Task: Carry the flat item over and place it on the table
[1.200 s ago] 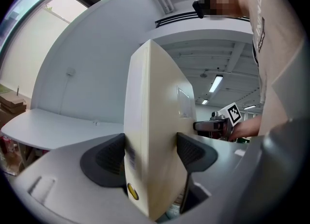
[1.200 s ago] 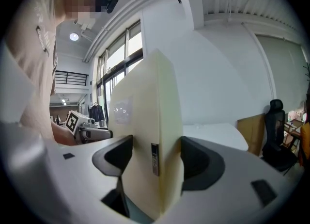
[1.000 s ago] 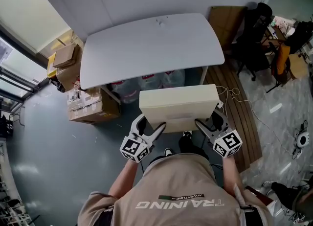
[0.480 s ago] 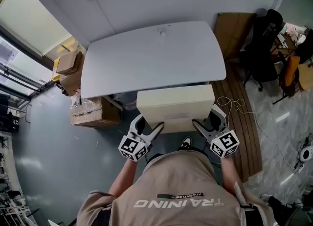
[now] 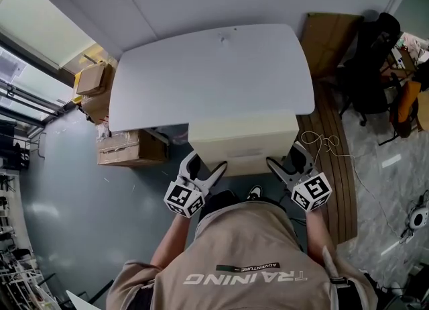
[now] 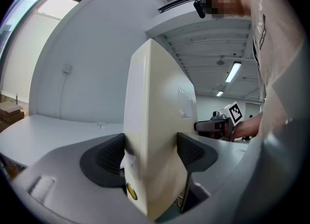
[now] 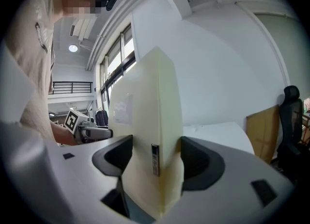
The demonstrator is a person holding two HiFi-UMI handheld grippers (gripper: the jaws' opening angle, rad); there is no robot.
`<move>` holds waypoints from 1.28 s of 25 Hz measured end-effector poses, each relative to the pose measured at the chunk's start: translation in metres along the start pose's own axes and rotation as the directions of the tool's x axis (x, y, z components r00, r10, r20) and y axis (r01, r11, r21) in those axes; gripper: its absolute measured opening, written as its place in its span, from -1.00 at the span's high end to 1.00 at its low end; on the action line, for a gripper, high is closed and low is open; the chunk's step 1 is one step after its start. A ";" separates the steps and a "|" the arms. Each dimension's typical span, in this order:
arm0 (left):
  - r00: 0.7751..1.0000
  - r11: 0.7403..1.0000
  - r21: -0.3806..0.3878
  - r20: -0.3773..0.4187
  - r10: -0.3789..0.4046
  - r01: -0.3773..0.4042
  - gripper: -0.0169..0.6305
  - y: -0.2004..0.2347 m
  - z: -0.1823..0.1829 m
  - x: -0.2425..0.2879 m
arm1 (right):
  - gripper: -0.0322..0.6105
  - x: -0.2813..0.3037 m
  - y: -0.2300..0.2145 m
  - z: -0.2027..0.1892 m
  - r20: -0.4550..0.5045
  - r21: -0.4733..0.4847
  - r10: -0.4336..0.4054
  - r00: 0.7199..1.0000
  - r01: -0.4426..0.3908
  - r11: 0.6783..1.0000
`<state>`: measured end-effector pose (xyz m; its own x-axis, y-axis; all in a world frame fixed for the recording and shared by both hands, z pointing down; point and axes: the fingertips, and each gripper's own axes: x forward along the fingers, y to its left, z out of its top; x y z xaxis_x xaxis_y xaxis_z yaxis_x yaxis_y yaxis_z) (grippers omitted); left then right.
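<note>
The flat item [image 5: 242, 137], a cream slab-like panel, is held level in front of the person's chest and gripped at its near edge from both sides; the left claw [image 5: 206, 166] is closed on the near left corner and the right claw [image 5: 285, 158] on the near right corner; in each claw's own view the pads are seen pressed against the two broad faces of the panel, with nothing else between them; the pale grey surface [image 5: 208, 74] lies directly ahead; in the head view the item's far edge is seen to meet or slightly overlap the surface's near edge, though it cannot be told whether the top is touched or the item is merely carried above it; cardboard boxes [image 5: 131, 149] are seen on the floor under the surface's left end, well apart from the item. The carrying is judged to be almost finished, since the item is already at the surface's edge; what is left is for it to be moved forward over the top, lowered flat, and let go by both claws.
</note>
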<state>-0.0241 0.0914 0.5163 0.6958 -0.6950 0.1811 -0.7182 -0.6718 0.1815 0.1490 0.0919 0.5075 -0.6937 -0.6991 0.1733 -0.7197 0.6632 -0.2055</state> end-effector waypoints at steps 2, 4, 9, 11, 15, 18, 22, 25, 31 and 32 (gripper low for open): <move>1.000 1.000 -0.009 -0.008 0.012 -0.012 -0.04 0.010 0.000 0.003 | 0.03 0.012 -0.004 0.000 -0.008 0.007 0.011 1.000 -0.011 1.000; 1.000 1.000 -0.017 -0.016 0.017 -0.017 -0.04 0.023 -0.001 0.005 | 0.02 0.025 -0.006 0.000 -0.017 0.014 0.018 1.000 -0.018 1.000; 1.000 0.999 -0.039 -0.022 -0.001 0.000 -0.04 0.059 -0.002 0.018 | 0.03 0.060 -0.016 0.001 -0.032 0.017 -0.008 0.999 0.008 1.000; 1.000 0.998 -0.052 -0.024 -0.019 0.018 -0.04 0.075 0.001 0.026 | 0.02 0.073 -0.021 0.005 -0.038 0.025 -0.026 0.999 0.027 0.999; 0.998 0.997 -0.039 -0.020 -0.065 0.064 -0.04 0.107 0.015 0.048 | 0.02 0.103 -0.037 0.019 -0.051 0.001 -0.053 0.997 0.053 0.999; 0.996 0.995 -0.040 -0.010 -0.093 0.092 -0.04 0.132 0.019 0.061 | 0.02 0.125 -0.046 0.026 -0.054 -0.017 -0.079 0.995 0.078 0.997; 0.992 0.991 -0.044 -0.003 -0.124 0.124 -0.04 0.158 0.024 0.074 | 0.03 0.149 -0.053 0.031 -0.063 -0.023 -0.111 0.992 0.109 0.994; 0.990 0.988 -0.057 -0.003 -0.143 0.143 -0.04 0.173 0.023 0.082 | 0.02 0.163 -0.058 0.031 -0.076 -0.021 -0.132 0.988 0.130 0.991; 0.988 0.986 -0.069 0.000 -0.155 0.154 -0.04 0.199 0.022 0.095 | 0.03 0.188 -0.068 0.031 -0.107 -0.016 -0.137 0.985 0.136 0.991; 0.988 0.986 -0.074 0.001 -0.152 0.152 -0.04 0.203 0.022 0.098 | 0.02 0.193 -0.071 0.032 -0.112 -0.018 -0.135 0.984 0.134 0.991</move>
<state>-0.1021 -0.1185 0.5494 0.7970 -0.5850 0.1503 -0.6020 -0.7486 0.2779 0.0675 -0.0986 0.5247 -0.5892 -0.7476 0.3064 -0.8063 0.5684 -0.1634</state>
